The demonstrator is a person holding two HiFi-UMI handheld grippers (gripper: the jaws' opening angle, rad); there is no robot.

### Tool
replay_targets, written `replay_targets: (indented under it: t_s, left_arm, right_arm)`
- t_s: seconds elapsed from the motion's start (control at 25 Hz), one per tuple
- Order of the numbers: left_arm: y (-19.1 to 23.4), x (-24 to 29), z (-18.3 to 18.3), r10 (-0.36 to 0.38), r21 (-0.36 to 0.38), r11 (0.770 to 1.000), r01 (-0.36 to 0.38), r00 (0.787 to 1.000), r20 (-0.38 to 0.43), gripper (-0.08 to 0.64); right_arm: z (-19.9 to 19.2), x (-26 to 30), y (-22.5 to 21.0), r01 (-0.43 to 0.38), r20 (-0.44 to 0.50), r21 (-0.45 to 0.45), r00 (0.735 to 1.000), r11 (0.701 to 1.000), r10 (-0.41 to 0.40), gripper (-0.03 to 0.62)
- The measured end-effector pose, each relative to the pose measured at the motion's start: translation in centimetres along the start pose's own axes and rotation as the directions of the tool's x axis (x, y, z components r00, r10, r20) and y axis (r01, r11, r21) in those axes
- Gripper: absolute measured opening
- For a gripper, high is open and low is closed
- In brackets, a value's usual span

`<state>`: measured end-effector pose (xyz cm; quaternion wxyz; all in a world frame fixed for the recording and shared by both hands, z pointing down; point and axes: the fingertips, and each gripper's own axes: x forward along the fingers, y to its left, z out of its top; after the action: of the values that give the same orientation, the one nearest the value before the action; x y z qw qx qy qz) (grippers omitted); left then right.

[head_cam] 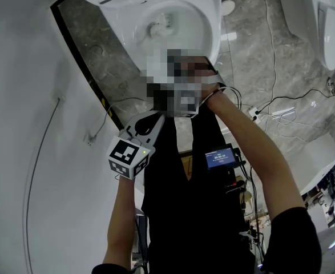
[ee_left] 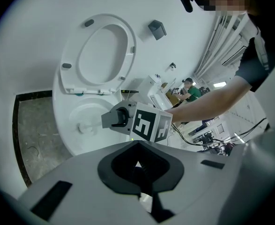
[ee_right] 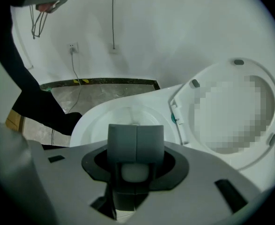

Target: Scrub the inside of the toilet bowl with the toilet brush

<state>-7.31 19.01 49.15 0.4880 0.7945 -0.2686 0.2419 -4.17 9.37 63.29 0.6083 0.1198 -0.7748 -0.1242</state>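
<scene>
Toilet brush (head_cam: 156,27) is sitting in the bowl (head_cam: 212,21), clamped by your right gripper (ee_right: 136,136) (its view only). Left gripper (ee_left: 138,165) is hanging closed, empty, above marble floor (head_cam: 253,44).

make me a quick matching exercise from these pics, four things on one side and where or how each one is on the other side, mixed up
Things:
1. toilet seat
2. brush head
3. right gripper
4. left gripper

States:
a. down in the toilet bowl
b. jaws shut on nothing, held back from the bowl
c. lifted upright
d. jaws shut on the toilet brush handle

Pairs: 1-c, 2-a, 3-d, 4-b
</scene>
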Motion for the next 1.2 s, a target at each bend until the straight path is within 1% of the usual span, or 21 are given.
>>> replay_targets:
  t_s: [0.12,0.28,0.44,0.52,0.64,0.8,1.0,1.12,1.2]
  left_arm:
    - [0.1,0.2,0.0,0.002,0.010,1.000,-0.002,1.000,0.004,0.011]
    - [-0.3,0.5,0.0,-0.008,0.007,1.000,0.008,1.000,-0.001,0.011]
    - [-0.6,0.9,-0.2,-0.015,0.013,1.000,0.015,1.000,-0.007,0.011]
    - [-0.7,1.0,-0.1,-0.014,0.015,1.000,0.014,1.000,-0.007,0.011]
    - [-0.9,1.0,0.0,-0.013,0.018,1.000,0.013,1.000,-0.006,0.011]
    - [-0.9,1.1,0.1,-0.016,0.019,1.000,0.016,1.000,-0.008,0.011]
    - [-1.1,1.2,-0.2,-0.015,0.025,1.000,0.015,1.000,-0.017,0.011]
    - [-1.3,1.3,-0.1,-0.016,0.027,1.000,0.016,1.000,-0.018,0.011]
    - [-1.2,1.3,-0.2,-0.015,0.029,0.999,0.015,1.000,-0.020,0.011]
  right_arm:
    - [-0.7,-0.4,1.2,-0.034,-0.003,0.063,0.999,0.997,0.034,0.170]
    - [-1.7,-1.6,3.0,-0.070,-0.007,0.103,0.997,0.992,0.071,0.170]
    - [-2.6,-3.2,4.4,-0.124,-0.012,0.165,0.992,0.978,0.128,0.170]
    - [-3.0,-4.2,5.2,-0.163,-0.013,0.176,0.986,0.971,0.168,0.169]
    - [-3.8,-5.8,6.6,-0.208,-0.023,0.136,0.977,0.969,0.213,0.170]
    - [-4.9,-7.4,7.5,-0.220,-0.049,0.074,0.973,0.973,0.224,0.170]
    - [-7.0,-6.9,7.8,-0.188,-0.124,-0.016,0.975,0.982,0.185,0.170]
    - [-8.1,-5.7,7.6,-0.182,-0.166,-0.043,0.971,0.982,0.173,0.170]
    - [-8.6,-4.8,7.3,-0.177,-0.187,-0.086,0.969,0.980,0.159,0.170]
